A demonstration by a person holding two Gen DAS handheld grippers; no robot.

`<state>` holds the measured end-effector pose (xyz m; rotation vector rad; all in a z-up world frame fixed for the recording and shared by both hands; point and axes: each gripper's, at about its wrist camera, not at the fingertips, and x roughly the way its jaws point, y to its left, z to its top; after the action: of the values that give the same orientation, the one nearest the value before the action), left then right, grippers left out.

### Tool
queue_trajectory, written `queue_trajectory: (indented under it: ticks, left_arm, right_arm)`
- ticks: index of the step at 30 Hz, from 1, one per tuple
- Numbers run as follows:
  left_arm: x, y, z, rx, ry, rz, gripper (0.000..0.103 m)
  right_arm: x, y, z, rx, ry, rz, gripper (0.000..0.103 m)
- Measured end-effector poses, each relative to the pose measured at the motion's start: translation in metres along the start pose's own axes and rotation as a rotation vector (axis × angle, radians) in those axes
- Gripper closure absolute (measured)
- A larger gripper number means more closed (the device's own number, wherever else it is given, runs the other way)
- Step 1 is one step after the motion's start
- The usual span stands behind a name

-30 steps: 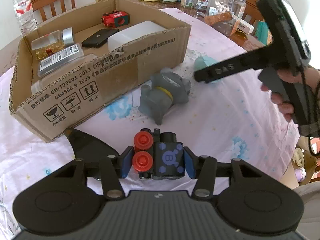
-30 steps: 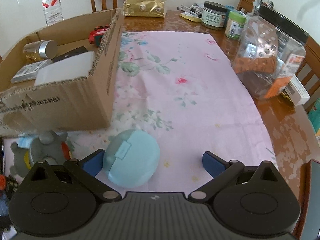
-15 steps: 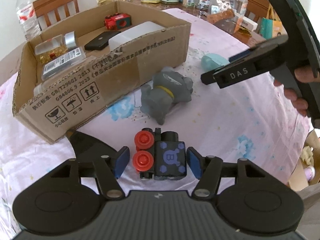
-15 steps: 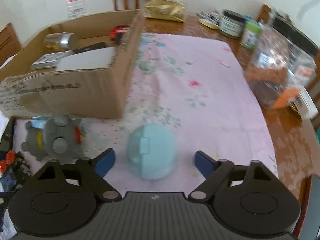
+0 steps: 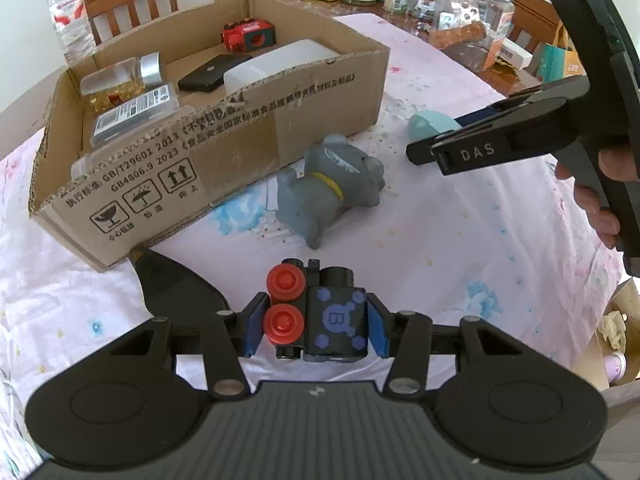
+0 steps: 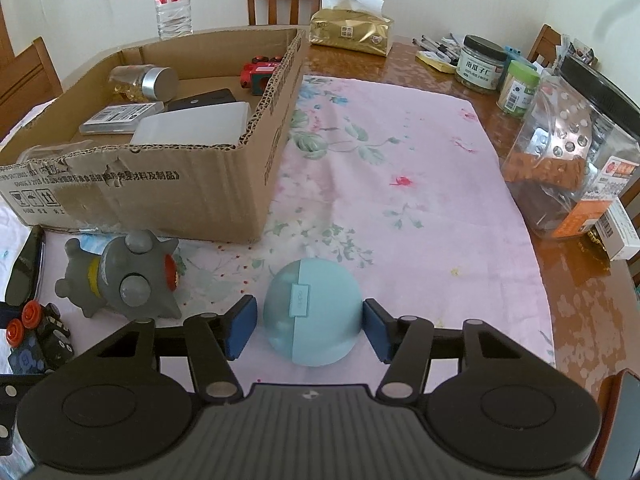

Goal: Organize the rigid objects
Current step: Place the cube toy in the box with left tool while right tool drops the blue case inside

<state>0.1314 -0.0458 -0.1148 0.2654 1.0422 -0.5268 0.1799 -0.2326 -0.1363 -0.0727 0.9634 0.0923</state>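
Now my left gripper has squeezed shut on the toy truck, and my right gripper has been closing around the round blue case, its pads not quite touching, so both can go in the cardboard box soon.

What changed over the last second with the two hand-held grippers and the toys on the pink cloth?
The right hand-held gripper centred on the light blue case; its jaws have just been closing around it, with slim gaps left on both sides. The left hand-held gripper loosened briefly, then clamped the black toy with red wheels again. The grey toy and cardboard box stayed put.
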Motion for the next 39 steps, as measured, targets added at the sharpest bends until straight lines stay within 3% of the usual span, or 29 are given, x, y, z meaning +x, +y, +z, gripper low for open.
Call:
queue_trajectory:
  ticks: [14,25,32,39]
  left_arm:
    - [-0.003,0.002,0.006,-0.003,0.012,-0.006,0.054]
    - [-0.032,0.011,0.028,0.02,0.027,-0.037,0.054]
    - [-0.064,0.017,0.054,0.045,-0.051,-0.038,0.053]
    - [-0.075,0.038,0.09,0.042,-0.135,0.028,0.053]
  right_arm:
    - [-0.004,0.002,0.003,-0.016,0.023,-0.005,0.045]
    - [-0.036,0.001,0.015,-0.129,0.018,0.038,0.045]
    - [-0.07,0.005,0.033,-0.223,-0.019,0.098,0.045]
    - [-0.091,0.015,0.063,-0.277,-0.086,0.131,0.045]
